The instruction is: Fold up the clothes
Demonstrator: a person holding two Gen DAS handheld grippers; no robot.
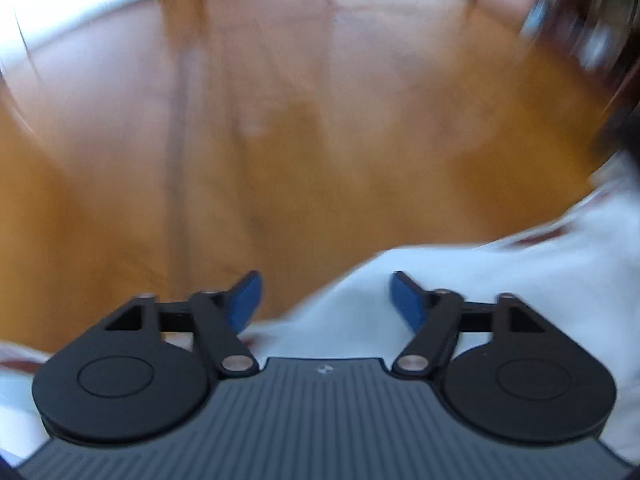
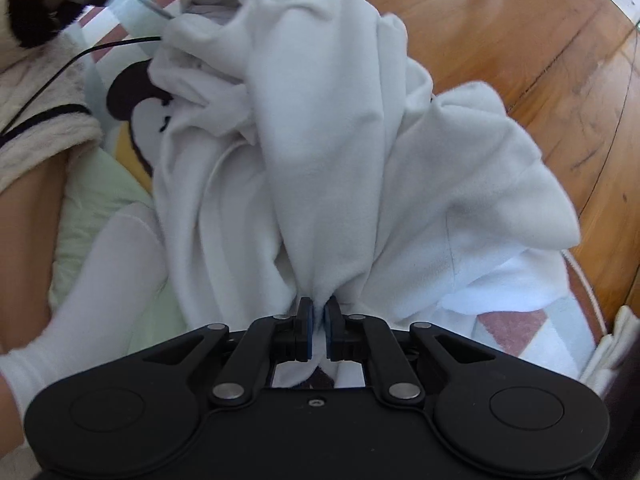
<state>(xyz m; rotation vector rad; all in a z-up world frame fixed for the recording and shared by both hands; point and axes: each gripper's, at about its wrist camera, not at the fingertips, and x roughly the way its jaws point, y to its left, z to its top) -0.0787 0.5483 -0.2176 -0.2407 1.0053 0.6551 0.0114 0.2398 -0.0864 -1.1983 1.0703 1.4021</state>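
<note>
garment (image 2: 328, 128): white fleece, heaped on the mat (image 2: 512, 320) by the wood floor (image 2: 520, 20)
feel: soft, limp, light; likely drapes
right gripper (image 2: 318, 316): jaws clamped on a fold
left gripper (image 1: 326, 300): jaws apart, empty
hold: likely hem or shoulder edge

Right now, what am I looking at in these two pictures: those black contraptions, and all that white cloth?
No robot here: a person holds a two-finger gripper in each hand, each with a camera looking along its fingers. In the right one's view, the right gripper is pinched shut on a white fleece garment, which drapes over a patterned mat on the wooden floor. In the blurred left view, the left gripper is open, empty, above the cloth's edge. The person's white sock shows too.
</note>
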